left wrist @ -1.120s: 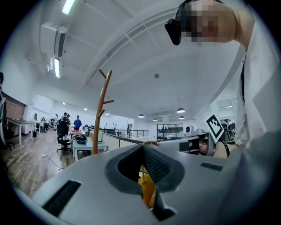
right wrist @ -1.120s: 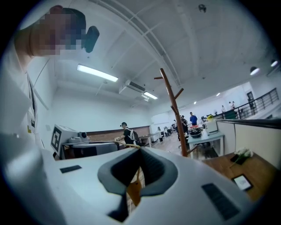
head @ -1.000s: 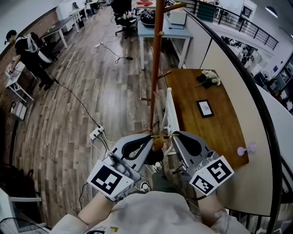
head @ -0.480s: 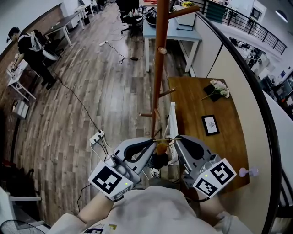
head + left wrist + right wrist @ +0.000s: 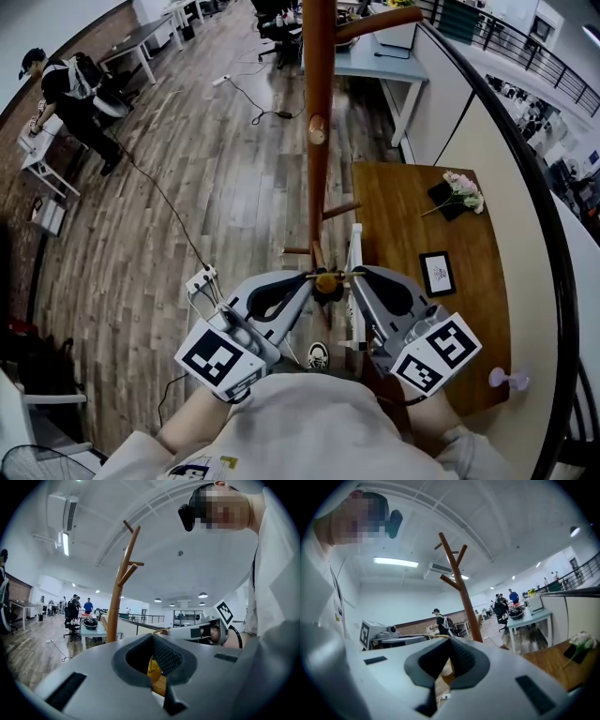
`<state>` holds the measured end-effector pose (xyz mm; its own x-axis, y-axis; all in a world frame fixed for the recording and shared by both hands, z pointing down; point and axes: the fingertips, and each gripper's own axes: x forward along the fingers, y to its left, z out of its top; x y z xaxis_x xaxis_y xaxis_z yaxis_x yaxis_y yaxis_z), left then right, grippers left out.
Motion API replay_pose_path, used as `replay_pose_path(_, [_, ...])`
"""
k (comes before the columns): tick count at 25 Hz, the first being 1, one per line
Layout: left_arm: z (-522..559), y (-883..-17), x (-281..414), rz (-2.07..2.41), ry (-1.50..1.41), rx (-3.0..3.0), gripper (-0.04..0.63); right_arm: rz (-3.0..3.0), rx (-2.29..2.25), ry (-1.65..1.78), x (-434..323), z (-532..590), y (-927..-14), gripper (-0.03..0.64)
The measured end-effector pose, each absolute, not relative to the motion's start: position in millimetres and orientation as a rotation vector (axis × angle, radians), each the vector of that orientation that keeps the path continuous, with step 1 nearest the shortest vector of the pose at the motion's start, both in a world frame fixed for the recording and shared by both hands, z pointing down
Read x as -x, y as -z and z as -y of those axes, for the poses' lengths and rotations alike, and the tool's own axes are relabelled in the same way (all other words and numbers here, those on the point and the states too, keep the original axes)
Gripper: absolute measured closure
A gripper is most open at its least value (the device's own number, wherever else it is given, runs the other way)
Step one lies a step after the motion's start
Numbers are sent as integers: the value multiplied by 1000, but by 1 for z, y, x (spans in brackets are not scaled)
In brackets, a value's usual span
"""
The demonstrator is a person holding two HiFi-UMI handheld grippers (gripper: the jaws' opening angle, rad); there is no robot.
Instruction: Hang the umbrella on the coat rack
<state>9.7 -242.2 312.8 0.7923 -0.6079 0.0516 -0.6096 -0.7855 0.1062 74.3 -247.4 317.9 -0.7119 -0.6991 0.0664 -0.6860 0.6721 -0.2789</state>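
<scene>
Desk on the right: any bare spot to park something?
Wooden desk is bare along its left half. Flowers and picture frame take the right side; a purple item sits at the near right corner.

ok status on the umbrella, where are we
left tongs and right tongs shut on umbrella strap, held between them. umbrella handle near coat rack, not on a peg yet. nothing seen in the way.

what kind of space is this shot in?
Likely an open-plan office or lab: work tables and rolling chairs on wood flooring, plus a wooden desk and a balcony railing.
</scene>
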Motion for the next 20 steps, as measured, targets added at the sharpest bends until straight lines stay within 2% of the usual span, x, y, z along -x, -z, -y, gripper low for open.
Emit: replay_pose_path(20, [270, -316, 6, 774, -19, -2848, 594, -2761, 1332, 516, -58, 263, -326, 611])
